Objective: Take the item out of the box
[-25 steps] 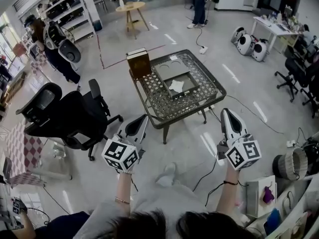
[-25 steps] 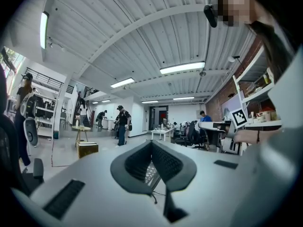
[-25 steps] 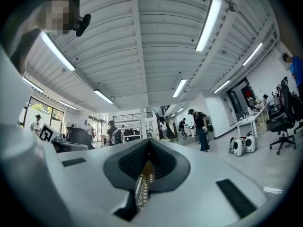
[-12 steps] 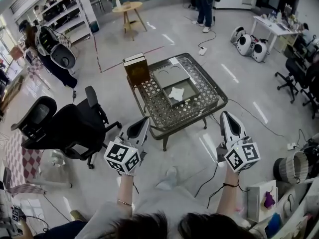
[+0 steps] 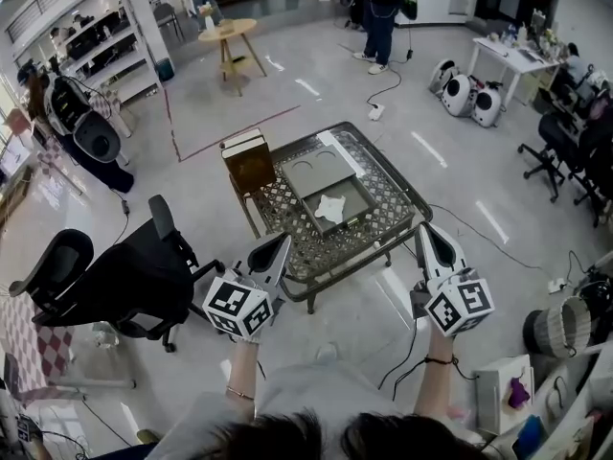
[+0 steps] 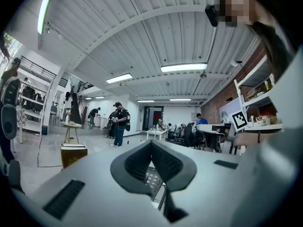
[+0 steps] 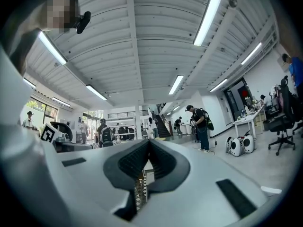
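Note:
A flat grey box [image 5: 360, 218] lies open on the metal lattice table [image 5: 383, 242], its lid [image 5: 314, 172] folded back beyond it. A white crumpled item [image 5: 332, 207] rests inside the box. My left gripper [image 5: 282, 241] is shut and empty, and hovers just short of the table's near left edge. My right gripper [image 5: 424, 229] is also shut and empty, off the table's near right corner. In the left gripper view the left gripper [image 6: 151, 143] has its jaws meeting at the tip, with lattice showing below. The right gripper view shows the right gripper [image 7: 149, 141] the same way.
A brown box [image 5: 249, 161] stands upright on the table's far left corner, and the same brown box [image 6: 73, 155] shows in the left gripper view. A black office chair [image 5: 115, 276] stands left of me. Cables [image 5: 460, 223] cross the floor at right. People [image 5: 378, 8] stand farther back.
Both grippers have come nearer the table, staying shut and level. The table and box now sit closer in the head view.

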{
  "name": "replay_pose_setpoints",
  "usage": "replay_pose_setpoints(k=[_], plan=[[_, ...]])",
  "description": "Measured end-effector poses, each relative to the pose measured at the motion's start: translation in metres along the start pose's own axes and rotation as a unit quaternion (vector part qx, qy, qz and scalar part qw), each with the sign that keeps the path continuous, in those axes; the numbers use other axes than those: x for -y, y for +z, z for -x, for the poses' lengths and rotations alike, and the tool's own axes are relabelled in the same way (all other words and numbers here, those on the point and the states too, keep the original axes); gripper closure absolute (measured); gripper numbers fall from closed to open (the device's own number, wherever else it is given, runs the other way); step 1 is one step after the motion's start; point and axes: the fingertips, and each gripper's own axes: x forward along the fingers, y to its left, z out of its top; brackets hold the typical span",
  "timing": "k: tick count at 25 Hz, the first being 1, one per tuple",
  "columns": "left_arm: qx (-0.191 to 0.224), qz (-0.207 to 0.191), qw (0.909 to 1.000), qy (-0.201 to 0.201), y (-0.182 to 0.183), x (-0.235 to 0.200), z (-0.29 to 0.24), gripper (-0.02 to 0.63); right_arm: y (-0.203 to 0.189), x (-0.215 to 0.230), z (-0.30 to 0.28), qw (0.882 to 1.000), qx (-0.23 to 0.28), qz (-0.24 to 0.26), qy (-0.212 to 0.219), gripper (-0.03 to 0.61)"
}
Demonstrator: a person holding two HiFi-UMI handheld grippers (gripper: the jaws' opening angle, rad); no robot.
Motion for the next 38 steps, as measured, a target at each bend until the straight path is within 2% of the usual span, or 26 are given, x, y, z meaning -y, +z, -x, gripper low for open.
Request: replay_pose_setpoints(k=[13, 26, 38], plan=[[0.009, 0.009, 0.9999, -0.008, 0.001, -0.04, -0.033, 0.597, -0.007, 0.013, -0.057, 1.0, -0.003, 0.002, -0.003, 0.557], [-0.009, 0.033, 0.9994, 0.002, -0.015, -0.061, -0.05, 0.597, -0.023, 0.025, -0.092, 1.0, -0.03, -0.008, 0.001, 0.557], [-0.023, 0.05, 0.9977, 0.039, -0.03, -0.075, -0.1, 0.597, -0.037, 0.07, -0.145, 0.997, -0.059, -0.019, 0.044, 0.557]])
